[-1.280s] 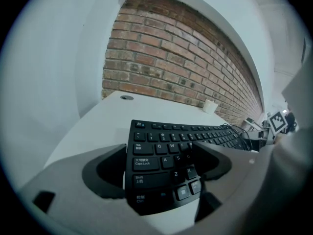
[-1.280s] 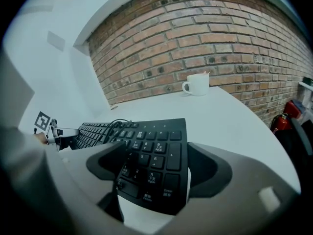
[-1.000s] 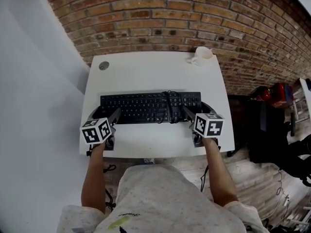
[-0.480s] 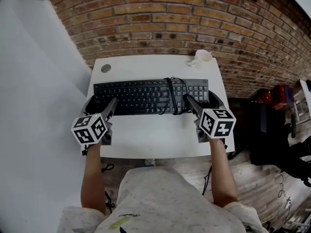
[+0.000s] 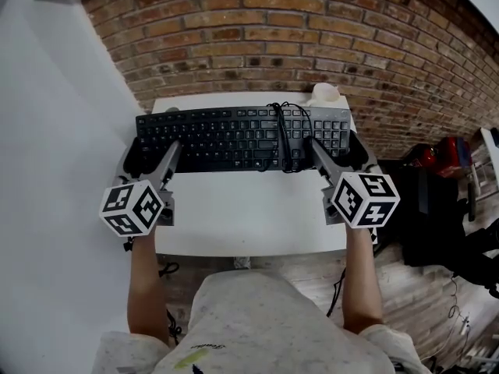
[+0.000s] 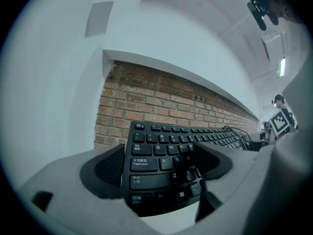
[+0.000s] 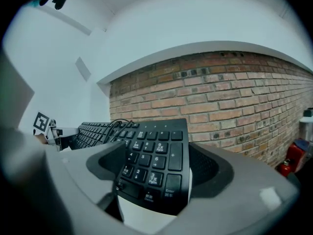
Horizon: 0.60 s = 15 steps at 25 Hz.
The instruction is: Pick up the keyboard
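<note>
The black keyboard (image 5: 234,137) hangs level above the white table (image 5: 249,216), with its cable (image 5: 284,135) coiled on top near the number pad. My left gripper (image 5: 146,154) is shut on the keyboard's left end, and the left gripper view shows the keyboard (image 6: 151,180) pinched between the pads of that gripper (image 6: 159,168). At the other end my right gripper (image 5: 341,153) is shut on the number-pad end. The right gripper view shows the same keyboard (image 7: 151,151) clamped between the pads of this gripper (image 7: 156,169).
A white cup (image 5: 326,94) stands at the table's back right corner, close behind the keyboard. The brick wall (image 5: 273,37) runs just behind the table. To the right, on the floor, are a red object (image 5: 448,150) and dark gear (image 5: 429,209).
Both grippers have lifted the keyboard off the table and carried it up and toward the wall. The grip on both ends has stayed the same.
</note>
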{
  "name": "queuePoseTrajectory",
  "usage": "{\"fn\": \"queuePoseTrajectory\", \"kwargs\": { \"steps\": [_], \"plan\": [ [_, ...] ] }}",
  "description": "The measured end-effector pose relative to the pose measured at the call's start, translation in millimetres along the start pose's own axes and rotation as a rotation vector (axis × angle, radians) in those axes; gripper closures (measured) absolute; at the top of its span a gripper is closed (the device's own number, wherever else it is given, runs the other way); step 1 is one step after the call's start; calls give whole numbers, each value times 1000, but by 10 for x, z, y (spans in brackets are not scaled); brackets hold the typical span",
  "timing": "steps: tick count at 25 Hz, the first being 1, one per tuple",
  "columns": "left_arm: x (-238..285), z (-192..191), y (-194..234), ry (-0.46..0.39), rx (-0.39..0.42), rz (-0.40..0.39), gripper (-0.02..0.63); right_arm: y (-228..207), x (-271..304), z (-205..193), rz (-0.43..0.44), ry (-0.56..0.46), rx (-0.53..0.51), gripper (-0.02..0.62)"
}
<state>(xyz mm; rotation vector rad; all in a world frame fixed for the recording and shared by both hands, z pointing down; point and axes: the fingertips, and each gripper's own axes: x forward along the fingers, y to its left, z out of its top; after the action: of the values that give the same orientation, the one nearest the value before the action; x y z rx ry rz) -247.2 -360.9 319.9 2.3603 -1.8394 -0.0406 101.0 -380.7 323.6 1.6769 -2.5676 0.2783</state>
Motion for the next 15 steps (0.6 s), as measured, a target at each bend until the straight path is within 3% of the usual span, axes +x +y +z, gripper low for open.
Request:
{"fn": "queuePoseTrajectory", "kwargs": {
  "steps": [7, 15],
  "plan": [
    [-146, 353, -57, -87, 28, 1, 179, 98, -121, 280, 10, -68, -17, 193],
    [-155, 373, -66, -96, 30, 5, 179, 90, -118, 266, 12, -65, -8, 193]
  ]
}}
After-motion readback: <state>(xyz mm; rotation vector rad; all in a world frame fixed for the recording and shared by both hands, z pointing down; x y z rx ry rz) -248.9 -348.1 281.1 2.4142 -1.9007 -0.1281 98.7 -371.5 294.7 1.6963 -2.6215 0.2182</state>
